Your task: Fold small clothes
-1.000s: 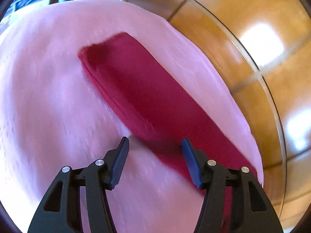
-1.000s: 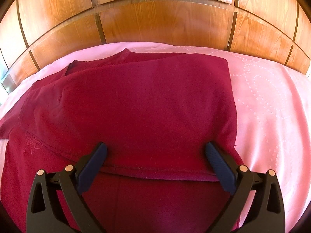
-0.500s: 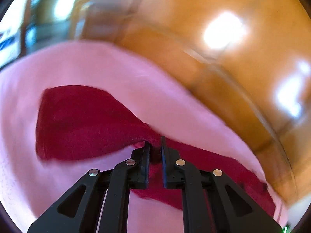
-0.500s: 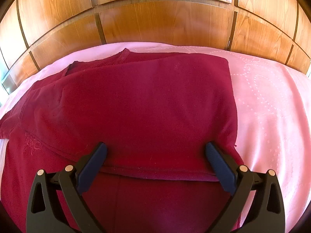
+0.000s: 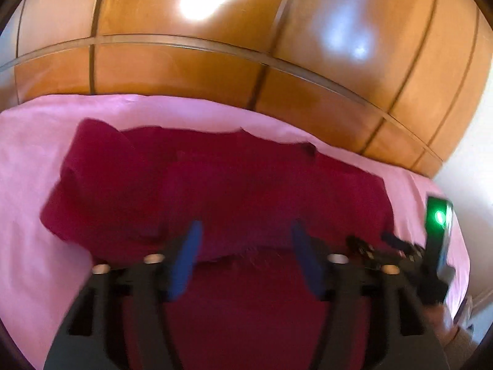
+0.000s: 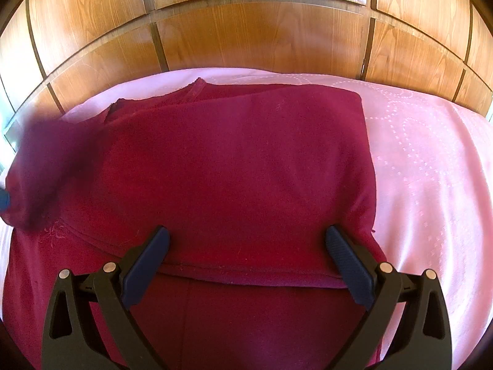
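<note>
- Wooden panelled wall [image 6: 262,37] rises beyond both tongs, past the far edge of the bed.
- Pink bedspread [image 6: 431,160], stitched with dotted rings, spreads to the right of the right tongs and on all sides of the garment.
- Dark red garment [image 6: 234,166] lies folded on the bedspread, directly under and ahead of both tongs; a folded-over layer ends in a hem just ahead of the right tongs' tips.
- Left tongs [image 5: 245,246] are blurred, jaws opening, with nothing pinched; the cloth seems to lie below them.
- Right tongs [image 6: 246,246] hover with jaws spread wide over the hem, gripping nothing.
</note>
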{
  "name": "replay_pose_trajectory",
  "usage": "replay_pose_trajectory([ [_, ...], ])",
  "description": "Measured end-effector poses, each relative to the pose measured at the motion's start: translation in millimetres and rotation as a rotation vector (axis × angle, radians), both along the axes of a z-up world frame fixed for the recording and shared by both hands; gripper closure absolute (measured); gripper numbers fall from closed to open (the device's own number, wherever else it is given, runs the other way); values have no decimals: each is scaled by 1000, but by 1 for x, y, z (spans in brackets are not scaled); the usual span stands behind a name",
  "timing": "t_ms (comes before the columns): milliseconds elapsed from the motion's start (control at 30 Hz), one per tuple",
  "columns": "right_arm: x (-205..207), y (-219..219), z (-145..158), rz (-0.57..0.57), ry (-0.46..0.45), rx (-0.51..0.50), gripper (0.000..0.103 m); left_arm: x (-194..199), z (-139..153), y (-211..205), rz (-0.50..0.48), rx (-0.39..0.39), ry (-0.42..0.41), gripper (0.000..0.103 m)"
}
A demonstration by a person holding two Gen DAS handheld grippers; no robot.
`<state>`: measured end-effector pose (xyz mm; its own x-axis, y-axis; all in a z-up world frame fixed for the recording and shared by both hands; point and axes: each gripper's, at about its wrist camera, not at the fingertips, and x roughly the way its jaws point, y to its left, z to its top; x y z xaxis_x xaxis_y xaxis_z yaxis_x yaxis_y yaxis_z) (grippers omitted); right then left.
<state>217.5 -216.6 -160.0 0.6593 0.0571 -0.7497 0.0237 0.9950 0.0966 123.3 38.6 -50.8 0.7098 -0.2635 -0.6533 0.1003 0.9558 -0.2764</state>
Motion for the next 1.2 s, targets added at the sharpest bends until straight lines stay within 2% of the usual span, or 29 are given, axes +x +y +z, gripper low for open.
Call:
replay_pose_trajectory([
  [100, -1, -1, 0, 1, -4, 14, 2, -24, -7, -11, -37, 92, -13, 38],
  [200, 0, 0, 1, 1, 1, 10, 2, -39, -20, -9, -41, 120, -2, 38],
  [267, 1, 1, 3, 0, 13, -1, 2, -43, -30, -5, -20, 170, 11, 38],
  [300, 2, 2, 7, -4, 17, -12, 3, -45, -37, -2, -10, 175, 32, 38],
  [367, -2, 7, 18, -7, -5, -22, 11, -44, -47, 6, 8, 154, 64, 38],
  [400, -5, 11, 26, 8, -27, 9, 18, -45, -49, 9, 17, 151, 76, 38],
  [500, -12, 31, 46, 102, -69, 114, 23, -38, -57, 21, 35, 89, 113, 36],
  [567, -8, 55, 47, 189, -34, 153, 33, -40, -57, 20, 31, 85, 109, 33],
  [600, -4, 65, 45, 216, -14, 164, 45, -41, -57, 19, 28, 89, 104, 32],
  [633, 1, 76, 41, 239, 10, 171, 51, -42, -56, 18, 27, 95, 102, 32],
  [733, 20, 99, 23, 252, 88, 166, 51, -43, -58, 17, 20, 94, 99, 29],
  [767, 22, 103, 23, 263, 86, 162, 53, -44, -58, 17, 20, 93, 100, 29],
  [833, 22, 113, 29, 309, 83, 137, 85, -44, -58, 18, 18, 86, 99, 27],
  [900, 18, 117, 38, 322, 55, 72, 99, -42, -59, 17, 12, 79, 99, 25],
  [1000, 5, 111, 64, 335, -20, 42, 99, -42, -59, 15, 10, 85, 100, 25],
  [1133, -6, 81, 103, 278, -126, 59, 99, -43, -58, 15, 10, 85, 100, 25],
  [1200, -9, 62, 113, 231, -154, 61, 99, -43, -58, 15, 11, 87, 101, 25],
])
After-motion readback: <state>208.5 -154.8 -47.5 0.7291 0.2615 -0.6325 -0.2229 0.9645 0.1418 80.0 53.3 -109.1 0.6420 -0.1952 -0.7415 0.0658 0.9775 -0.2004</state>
